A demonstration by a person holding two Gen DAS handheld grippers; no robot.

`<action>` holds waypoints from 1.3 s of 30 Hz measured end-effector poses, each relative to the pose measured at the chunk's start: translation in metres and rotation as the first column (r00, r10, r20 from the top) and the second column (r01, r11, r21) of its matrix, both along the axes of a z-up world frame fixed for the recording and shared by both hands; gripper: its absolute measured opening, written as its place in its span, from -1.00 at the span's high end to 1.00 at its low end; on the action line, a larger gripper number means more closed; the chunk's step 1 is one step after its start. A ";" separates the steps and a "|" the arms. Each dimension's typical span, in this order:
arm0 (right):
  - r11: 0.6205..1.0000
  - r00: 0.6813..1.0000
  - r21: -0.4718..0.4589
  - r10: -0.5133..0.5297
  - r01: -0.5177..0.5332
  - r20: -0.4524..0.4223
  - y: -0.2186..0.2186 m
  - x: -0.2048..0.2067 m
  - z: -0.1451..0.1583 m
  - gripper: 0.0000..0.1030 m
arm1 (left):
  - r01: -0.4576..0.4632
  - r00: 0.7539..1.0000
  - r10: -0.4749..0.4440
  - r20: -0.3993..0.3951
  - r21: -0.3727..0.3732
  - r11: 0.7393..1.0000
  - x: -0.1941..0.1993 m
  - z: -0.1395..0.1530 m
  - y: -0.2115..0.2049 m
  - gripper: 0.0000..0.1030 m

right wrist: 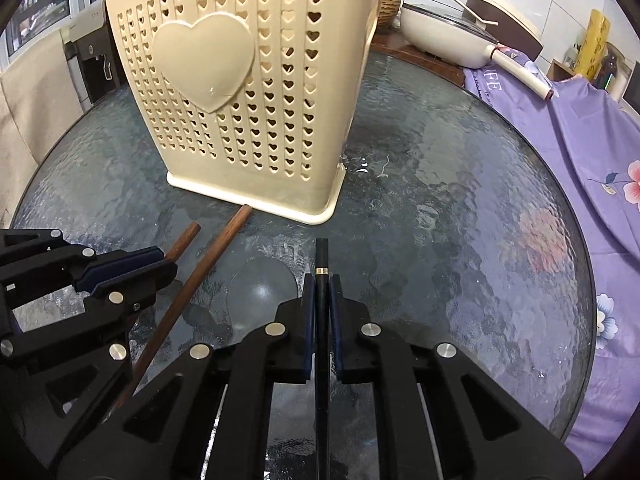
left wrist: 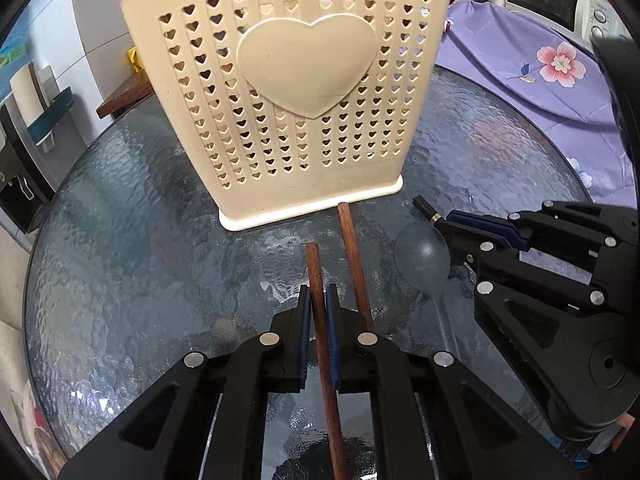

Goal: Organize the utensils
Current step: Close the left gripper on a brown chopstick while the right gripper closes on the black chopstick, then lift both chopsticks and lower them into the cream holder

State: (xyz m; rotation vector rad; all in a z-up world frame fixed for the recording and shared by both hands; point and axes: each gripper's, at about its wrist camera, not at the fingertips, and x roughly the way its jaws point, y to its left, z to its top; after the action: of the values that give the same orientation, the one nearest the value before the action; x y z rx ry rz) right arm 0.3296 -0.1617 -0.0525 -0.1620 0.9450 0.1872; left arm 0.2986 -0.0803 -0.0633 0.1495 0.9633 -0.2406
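A cream plastic utensil holder (left wrist: 288,100) with heart-shaped holes stands upright on the round glass table (left wrist: 120,240); it also shows in the right wrist view (right wrist: 248,92). My left gripper (left wrist: 318,300) is shut on a brown wooden chopstick (left wrist: 316,276). A second brown chopstick (left wrist: 354,264) lies on the glass beside it, its tip touching the holder's base. My right gripper (right wrist: 321,284) is shut on a black chopstick (right wrist: 321,256) with a gold band. A grey spoon (left wrist: 424,260) lies on the glass between the grippers, also seen in the right wrist view (right wrist: 262,284).
A purple floral cloth (right wrist: 580,152) covers the surface right of the table. A cream pan with a long handle (right wrist: 460,32) sits behind it. A microwave (left wrist: 552,0) stands at the back right. A dark appliance (right wrist: 92,68) stands to the left.
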 end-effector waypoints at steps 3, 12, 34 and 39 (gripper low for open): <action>1.000 1.000 0.015 -0.009 0.009 0.004 -0.003 -0.002 0.000 0.84 | -0.007 1.000 0.007 -0.002 -0.014 1.000 0.001 0.001 0.004 0.86; 0.989 0.998 0.147 -0.025 0.017 0.054 -0.023 -0.010 0.018 0.85 | -0.034 0.999 0.035 0.016 -0.068 0.997 -0.004 0.008 0.012 0.86; 0.920 0.971 0.388 -0.044 -0.053 0.236 -0.064 -0.059 0.095 0.85 | 0.006 0.985 0.035 0.169 -0.235 0.972 -0.042 0.085 0.023 0.87; 0.910 0.955 0.408 -0.059 -0.069 0.291 -0.072 -0.074 0.112 0.85 | 0.019 0.977 0.038 0.212 -0.262 0.965 -0.052 0.103 0.029 0.87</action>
State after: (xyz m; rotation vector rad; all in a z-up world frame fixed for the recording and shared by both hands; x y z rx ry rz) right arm 0.2554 -0.2338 0.0592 0.1986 0.5851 0.3544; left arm 0.2471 -0.0516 0.0396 -0.0722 0.7085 -0.3335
